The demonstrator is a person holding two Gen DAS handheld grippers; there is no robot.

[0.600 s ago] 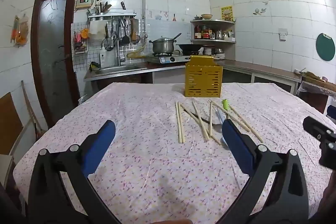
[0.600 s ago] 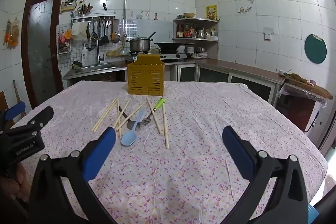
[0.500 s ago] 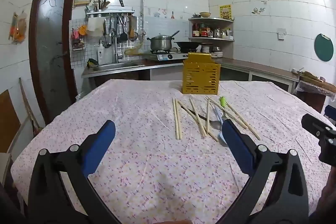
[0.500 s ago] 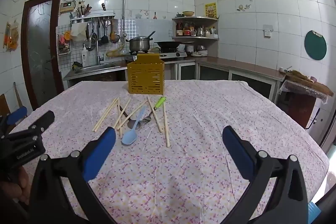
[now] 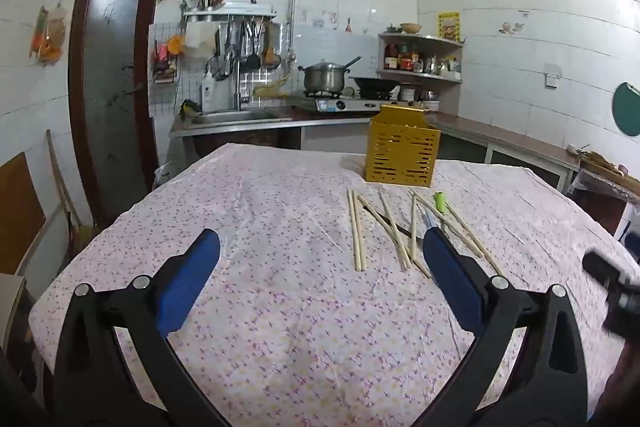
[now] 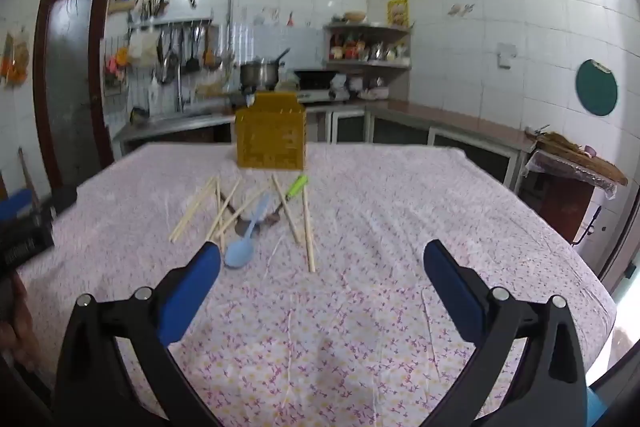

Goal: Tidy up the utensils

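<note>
A yellow slotted utensil holder stands upright at the far middle of the table; it also shows in the right wrist view. In front of it lie several wooden chopsticks, a light blue spoon, a green-handled utensil and a metal spoon. My left gripper is open and empty, above the cloth, short of the pile. My right gripper is open and empty, just short of the blue spoon.
The table carries a pink flowered cloth. Behind it run a counter with a sink, a stove with a pot and a corner shelf. A brown door is at left. A side table stands at right.
Both grippers have moved forward towards the utensil pile, which looks nearer in both views. The right wrist view is blurred by motion. Jaws stay open.
</note>
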